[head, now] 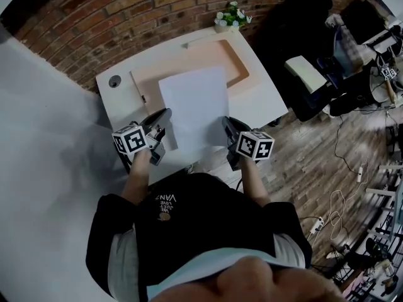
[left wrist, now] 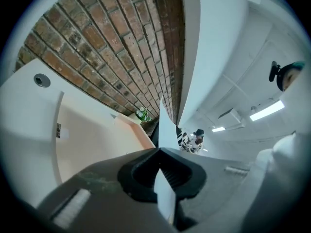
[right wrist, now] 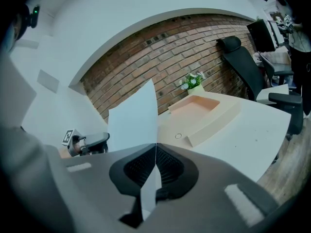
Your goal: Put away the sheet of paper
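A white sheet of paper [head: 194, 106] hangs above the white table [head: 264, 99], held by its two side edges. My left gripper [head: 165, 116] is shut on the sheet's left edge and my right gripper [head: 226, 123] is shut on its right edge. In the left gripper view the paper [left wrist: 168, 128] runs edge-on out of the closed gripper [left wrist: 159, 152]. The right gripper view shows the sheet [right wrist: 134, 119] standing up from the closed gripper [right wrist: 155, 147], with the left gripper [right wrist: 90, 143] beyond it. A shallow peach tray [head: 238, 61] lies on the table under and behind the paper.
A small potted plant [head: 230, 16] stands at the table's far edge by the brick wall [head: 126, 17]. A round cable hole [head: 114, 80] is at the table's left corner. A black office chair [head: 302, 30] and cluttered desks stand to the right, with cables on the wooden floor [head: 327, 168].
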Tool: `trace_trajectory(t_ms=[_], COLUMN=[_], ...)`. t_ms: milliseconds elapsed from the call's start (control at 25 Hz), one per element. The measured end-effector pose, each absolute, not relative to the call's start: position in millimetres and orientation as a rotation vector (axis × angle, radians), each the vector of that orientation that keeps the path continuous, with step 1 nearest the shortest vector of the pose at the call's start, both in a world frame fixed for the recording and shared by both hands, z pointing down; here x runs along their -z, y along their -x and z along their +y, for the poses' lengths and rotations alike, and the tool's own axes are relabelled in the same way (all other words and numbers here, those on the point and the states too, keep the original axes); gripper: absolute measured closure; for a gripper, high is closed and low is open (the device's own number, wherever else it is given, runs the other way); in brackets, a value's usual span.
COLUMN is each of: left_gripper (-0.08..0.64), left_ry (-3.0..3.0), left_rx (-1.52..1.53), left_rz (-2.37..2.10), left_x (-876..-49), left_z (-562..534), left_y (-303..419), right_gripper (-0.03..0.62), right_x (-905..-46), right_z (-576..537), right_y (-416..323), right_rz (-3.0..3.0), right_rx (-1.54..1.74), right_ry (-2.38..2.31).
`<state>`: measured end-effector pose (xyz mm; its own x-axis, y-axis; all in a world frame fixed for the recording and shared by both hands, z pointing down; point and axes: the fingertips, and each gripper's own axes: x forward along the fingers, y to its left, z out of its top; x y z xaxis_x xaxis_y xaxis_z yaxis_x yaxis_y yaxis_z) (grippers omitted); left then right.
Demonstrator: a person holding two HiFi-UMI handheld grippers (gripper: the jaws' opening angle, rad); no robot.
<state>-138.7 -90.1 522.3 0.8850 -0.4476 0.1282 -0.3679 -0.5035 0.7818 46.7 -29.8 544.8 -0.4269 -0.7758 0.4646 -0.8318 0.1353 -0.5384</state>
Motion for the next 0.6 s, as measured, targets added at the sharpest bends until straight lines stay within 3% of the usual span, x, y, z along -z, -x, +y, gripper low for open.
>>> trace_trajectory(t_ms=[600], left_gripper=[0.560], left_ry=[-2.118], left_rx=[0.166], left_rz=[-0.632], left_x=[-525.9], left_z=[-118.6], left_y=[151.4], right_gripper=[0.592], right_x=[-547.5], right_z=[-68.1], right_y=[-37.5], right_rz=[-2.327], right_rx=[-1.163], right_ry=[-1.564])
